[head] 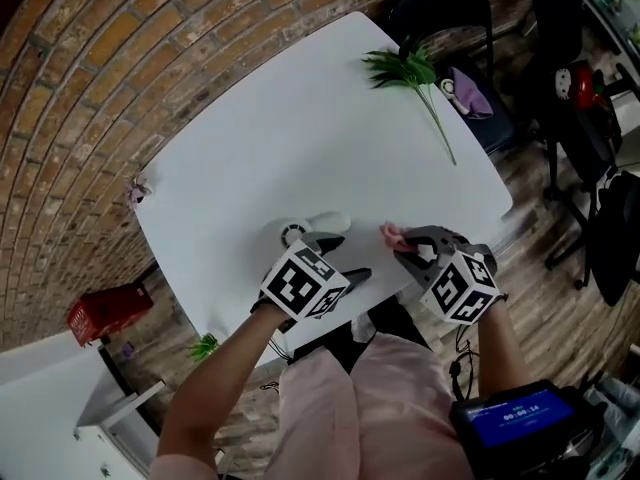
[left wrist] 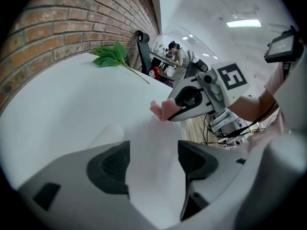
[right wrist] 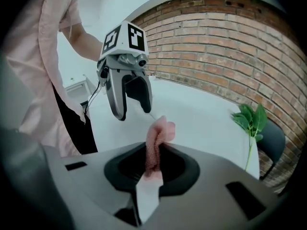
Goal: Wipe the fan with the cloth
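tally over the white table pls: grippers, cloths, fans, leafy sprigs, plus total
grippers: 2, left gripper and right gripper
cloths: 1, pink cloth in the right gripper
fans: 1, white fan
leafy sprigs: 1, green sprig
total: 5

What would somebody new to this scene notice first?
The pink cloth pinched in the right gripper stands out against the white table, near its edge by the person. Beside it the left gripper stands open and empty, next to a small white fan. A green sprig lies at the far side.
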Demonstrator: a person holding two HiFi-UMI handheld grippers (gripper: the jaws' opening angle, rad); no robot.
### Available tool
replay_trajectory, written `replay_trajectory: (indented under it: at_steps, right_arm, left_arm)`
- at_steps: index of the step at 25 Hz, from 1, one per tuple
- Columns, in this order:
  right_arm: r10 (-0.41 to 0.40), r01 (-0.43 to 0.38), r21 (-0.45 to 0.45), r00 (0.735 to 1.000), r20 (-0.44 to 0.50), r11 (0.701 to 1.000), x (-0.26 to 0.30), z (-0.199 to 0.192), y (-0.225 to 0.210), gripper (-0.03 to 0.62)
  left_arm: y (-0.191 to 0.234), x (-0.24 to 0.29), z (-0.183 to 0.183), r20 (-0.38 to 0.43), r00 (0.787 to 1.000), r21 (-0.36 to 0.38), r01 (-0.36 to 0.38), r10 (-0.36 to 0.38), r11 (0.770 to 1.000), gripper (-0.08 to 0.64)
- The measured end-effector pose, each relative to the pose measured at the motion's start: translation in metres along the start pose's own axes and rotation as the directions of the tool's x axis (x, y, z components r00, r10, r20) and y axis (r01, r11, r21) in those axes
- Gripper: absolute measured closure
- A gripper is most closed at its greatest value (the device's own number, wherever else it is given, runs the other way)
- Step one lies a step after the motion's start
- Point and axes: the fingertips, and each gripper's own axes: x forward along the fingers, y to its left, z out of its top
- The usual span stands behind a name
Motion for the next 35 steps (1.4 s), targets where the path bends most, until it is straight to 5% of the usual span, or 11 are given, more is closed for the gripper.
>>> replay_trajectory:
  at_steps: [3,7,9,14,24,31,35]
  right_arm:
    - [0.019,-0.018,-0.016,1.0,0.011,1.0,0.004,0.008,0.003,0.537]
    - [0.053,-0.052,-0.043,0.998,0.024,0.998,0.009,0.022,0.008,0.537]
    - [0.077,-0.075,-0.052,0.997,0.022,0.996,0.015,0.026,0.015,0.537]
    - [0.143,-0.143,-0.054,0.99,0.008,0.988,0.035,0.036,0.036,0.537]
    - [0.231,-0.232,0.027,0.973,0.02,0.972,0.083,0.06,0.067,0.538]
    - [0.168,-0.168,0.2,0.986,0.019,0.965,0.109,0.081,0.058,0.537]
    - [0.088,-0.082,0.372,0.996,0.001,0.925,0.11,0.078,0.046,0.538]
  left_arm:
    - [0.006,-0.031,0.002,-0.014,0.996,0.121,-0.084,0.086,0.989,0.241]
    - [0.048,-0.068,0.004,-0.031,0.945,0.348,-0.294,0.324,0.89,0.238]
    - [0.062,-0.067,-0.007,-0.089,0.934,0.403,-0.284,0.346,0.87,0.205]
    - [0.087,-0.039,-0.041,-0.225,0.922,0.443,-0.192,0.316,0.876,0.187]
    - [0.093,-0.027,-0.046,-0.256,0.93,0.463,-0.121,0.263,0.878,0.19]
    - [0.093,-0.027,-0.047,-0.242,0.938,0.458,-0.115,0.248,0.882,0.19]
    - [0.092,-0.026,-0.047,-0.233,0.943,0.457,-0.11,0.238,0.883,0.19]
